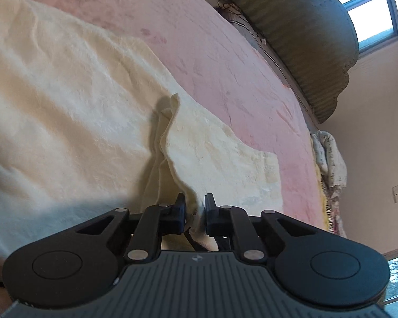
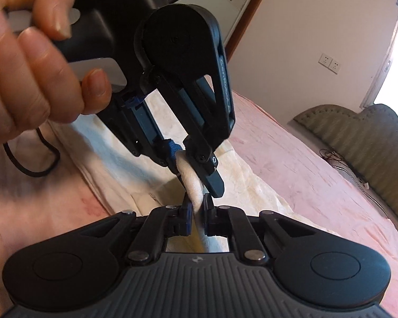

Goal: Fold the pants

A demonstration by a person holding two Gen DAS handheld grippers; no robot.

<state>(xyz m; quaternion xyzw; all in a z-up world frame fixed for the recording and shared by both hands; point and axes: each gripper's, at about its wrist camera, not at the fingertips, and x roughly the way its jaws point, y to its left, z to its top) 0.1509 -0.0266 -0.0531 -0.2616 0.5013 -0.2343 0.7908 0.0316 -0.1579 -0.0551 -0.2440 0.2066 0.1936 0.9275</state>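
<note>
Left wrist view: left gripper [image 1: 195,206] nearest, fingers drawn narrow and pinched on a raised edge of the cream fleece pants [image 1: 66,111]. Pinched fabric standing up as a ridge running away from the fingertips. Beyond that, pants spread flat across the pink bedspread [image 1: 225,61], filling the left and middle of the bed. Farther off, green tufted headboard [image 1: 305,39] along the bed's far side, with a dark cable [image 1: 252,37] trailing at its base. At the bed's right end, a patterned cloth [image 1: 329,156] hanging over the edge. Farthest, window [image 1: 371,18] bright in the top right corner.

Right wrist view: right gripper [image 2: 197,206] nearest, fingers likewise narrow and clamped on a thick fold of the pants [image 2: 252,177]. Just above, touching the same fold, left gripper [image 2: 196,169] clamped from the top, both sets of tips almost meeting on that one strip of fleece. Left hand [image 2: 31,63] wrapped around its handle at upper left. Below and behind, pants lying on the bedspread [image 2: 305,164]. Farther right, headboard [image 2: 358,132]. On the far wall, two outlets [image 2: 330,62].
</note>
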